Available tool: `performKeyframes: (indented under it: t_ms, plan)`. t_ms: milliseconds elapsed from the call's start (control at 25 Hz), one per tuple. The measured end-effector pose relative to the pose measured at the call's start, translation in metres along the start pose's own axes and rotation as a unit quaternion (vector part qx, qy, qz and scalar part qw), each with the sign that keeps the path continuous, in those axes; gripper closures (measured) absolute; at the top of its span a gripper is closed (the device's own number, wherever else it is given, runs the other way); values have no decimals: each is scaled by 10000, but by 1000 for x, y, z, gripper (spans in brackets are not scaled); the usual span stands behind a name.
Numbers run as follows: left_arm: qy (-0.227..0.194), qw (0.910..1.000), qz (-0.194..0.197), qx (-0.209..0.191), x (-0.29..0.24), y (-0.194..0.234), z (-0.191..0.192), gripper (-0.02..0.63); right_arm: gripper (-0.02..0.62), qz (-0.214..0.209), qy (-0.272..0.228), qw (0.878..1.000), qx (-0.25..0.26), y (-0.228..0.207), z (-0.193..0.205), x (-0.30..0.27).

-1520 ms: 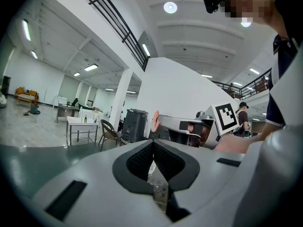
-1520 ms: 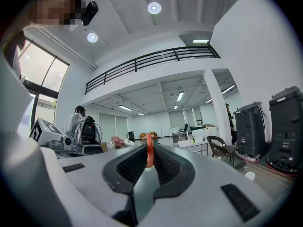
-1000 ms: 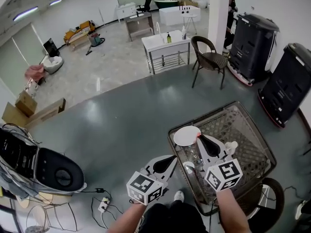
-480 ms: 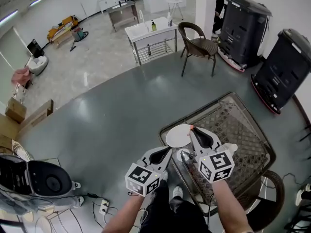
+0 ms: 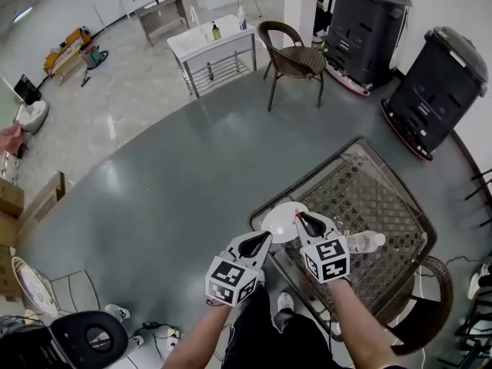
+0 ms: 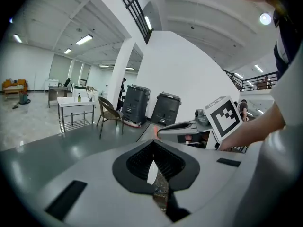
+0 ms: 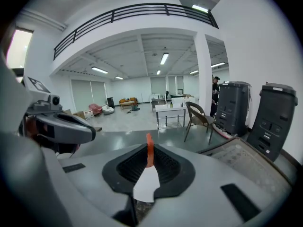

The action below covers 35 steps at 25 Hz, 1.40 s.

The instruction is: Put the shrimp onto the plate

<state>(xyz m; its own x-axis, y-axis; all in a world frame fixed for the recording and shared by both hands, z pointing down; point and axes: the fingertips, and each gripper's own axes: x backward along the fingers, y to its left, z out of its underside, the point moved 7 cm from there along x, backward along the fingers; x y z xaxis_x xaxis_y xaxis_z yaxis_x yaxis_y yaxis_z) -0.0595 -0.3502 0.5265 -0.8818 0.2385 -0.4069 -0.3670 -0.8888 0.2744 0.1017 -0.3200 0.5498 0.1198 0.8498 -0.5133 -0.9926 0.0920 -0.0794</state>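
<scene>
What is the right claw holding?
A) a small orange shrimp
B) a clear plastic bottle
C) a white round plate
A: the right claw is pinched shut on the small orange shrimp, which sticks up between its jaws, above the white round plate.

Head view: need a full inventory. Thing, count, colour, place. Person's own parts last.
table: 1, brown woven top, centre right
plate: 1, white, near-left corner of the table
shrimp: 1, orange, in the right gripper's jaws, at the plate's edge
bottle: 1, clear, lying on the table, right of the grippers
wicker chairs: 2, brown, one beyond the table, one at bottom right
black cabinets: 2, top right
sink stand: 1, white, top centre
cardboard boxes: brown, left edge
left gripper: 1, grey, jaws together, empty, left of the plate
right gripper: 1, grey, jaws shut on the shrimp
</scene>
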Motion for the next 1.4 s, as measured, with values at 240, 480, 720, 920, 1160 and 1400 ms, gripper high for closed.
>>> performKeyframes:
  t_ms: [240,480,720,920,1160,1400]
  plan:
    - [238,9996,161,-61,-15,29,11,597,549,169,626,9979,-65,6,25,-32]
    - [462,9986,251,-27,-29,45,28,597,549,154,1246,9919,190,6,59,-64]
    - [586,9977,341,77,-39,50,39,597,549,132,1882,9799,654,5,85,-85]
    - [683,9968,400,112,-45,53,44,597,549,44,2206,9704,985,7,89,-100]
    - [715,9964,425,165,-48,55,46,597,589,24,2507,9619,1093,6,93,-108]
    - [714,9964,426,186,-44,57,47,597,589,-27,2460,9641,1000,11,92,-108]
